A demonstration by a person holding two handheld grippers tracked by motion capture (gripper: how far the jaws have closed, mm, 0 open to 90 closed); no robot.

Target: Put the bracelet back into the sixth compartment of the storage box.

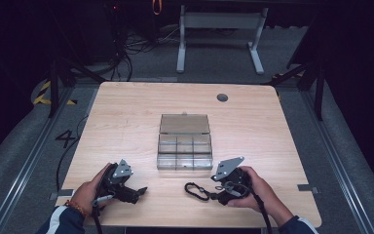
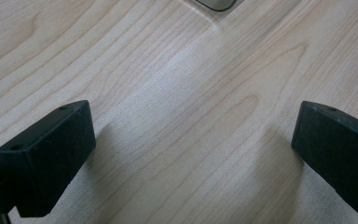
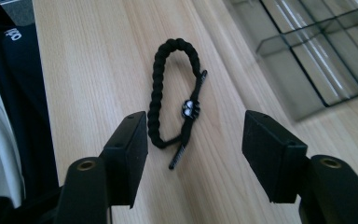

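Note:
A black braided bracelet [image 1: 196, 191] with a small pale bead lies flat on the wooden table [image 1: 126, 112] near its front edge. My right gripper [image 1: 215, 193] points left at it, open. In the right gripper view the bracelet [image 3: 172, 88] lies just ahead of the right gripper [image 3: 193, 135], its lower end between the two jaws with neither pad touching it. My left gripper [image 1: 140, 191] rests at the front left, open; in its own view the left gripper [image 2: 193, 140] has its jaws wide apart over bare wood.
A clear plastic compartment box [image 1: 185, 151] with its lid laid back stands mid-table, just beyond both grippers; it also shows as the box [image 3: 317, 56] at upper right. A round cable hole [image 1: 222, 97] sits near the far edge. A desk frame stands on the floor behind.

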